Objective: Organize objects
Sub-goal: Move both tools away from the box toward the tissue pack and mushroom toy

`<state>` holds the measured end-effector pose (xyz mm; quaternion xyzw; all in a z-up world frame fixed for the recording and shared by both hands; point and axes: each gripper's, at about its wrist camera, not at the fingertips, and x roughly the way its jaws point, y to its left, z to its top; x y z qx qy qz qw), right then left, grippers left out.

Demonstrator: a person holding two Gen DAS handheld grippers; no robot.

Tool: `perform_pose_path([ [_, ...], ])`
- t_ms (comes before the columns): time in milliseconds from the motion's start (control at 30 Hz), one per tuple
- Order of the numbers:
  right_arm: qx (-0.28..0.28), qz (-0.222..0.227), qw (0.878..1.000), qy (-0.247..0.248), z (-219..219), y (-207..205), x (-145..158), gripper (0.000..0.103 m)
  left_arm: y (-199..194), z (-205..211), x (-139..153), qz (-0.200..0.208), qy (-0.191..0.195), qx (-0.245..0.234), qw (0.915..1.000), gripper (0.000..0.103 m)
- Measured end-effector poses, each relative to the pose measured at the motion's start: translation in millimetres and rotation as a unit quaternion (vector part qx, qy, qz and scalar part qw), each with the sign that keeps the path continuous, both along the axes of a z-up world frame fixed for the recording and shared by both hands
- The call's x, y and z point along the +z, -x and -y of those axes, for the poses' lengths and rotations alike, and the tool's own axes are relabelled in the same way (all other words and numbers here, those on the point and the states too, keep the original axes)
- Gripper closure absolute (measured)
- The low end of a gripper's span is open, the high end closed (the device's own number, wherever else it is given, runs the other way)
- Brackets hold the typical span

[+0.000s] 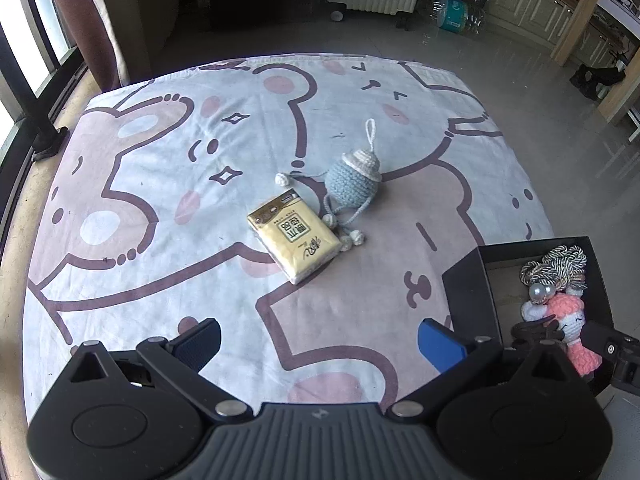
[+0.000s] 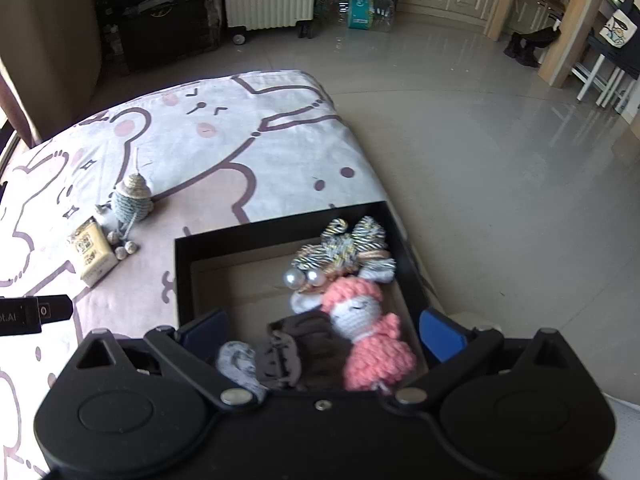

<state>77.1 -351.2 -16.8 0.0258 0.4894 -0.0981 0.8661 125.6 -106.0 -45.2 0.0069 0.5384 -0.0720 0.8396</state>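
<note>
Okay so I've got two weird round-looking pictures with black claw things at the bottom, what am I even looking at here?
Those claws are two handheld grippers that a person carries, one per hand; each has a wide-angle camera looking along its fingers. One picture comes from the left gripper, the other from the right gripper. Both are open and hold nothing. Below is a cartoon-print blanket. On it lie a yellow tissue pack and a blue crocheted charm, side by side. At the blanket's edge sits a black box containing a pink crocheted doll, a striped rope bow with pearls and a dark hair claw.
</note>
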Motion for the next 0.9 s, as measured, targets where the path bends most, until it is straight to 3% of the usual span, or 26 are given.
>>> perform_pose_path([
  [900,0.077,0.001,0.997,-0.032,-82.8,-44.7,-19.0,0.0,-12.4,-81.9,-8.4,0.004,-0.011,0.069,0.9976,0.0],
])
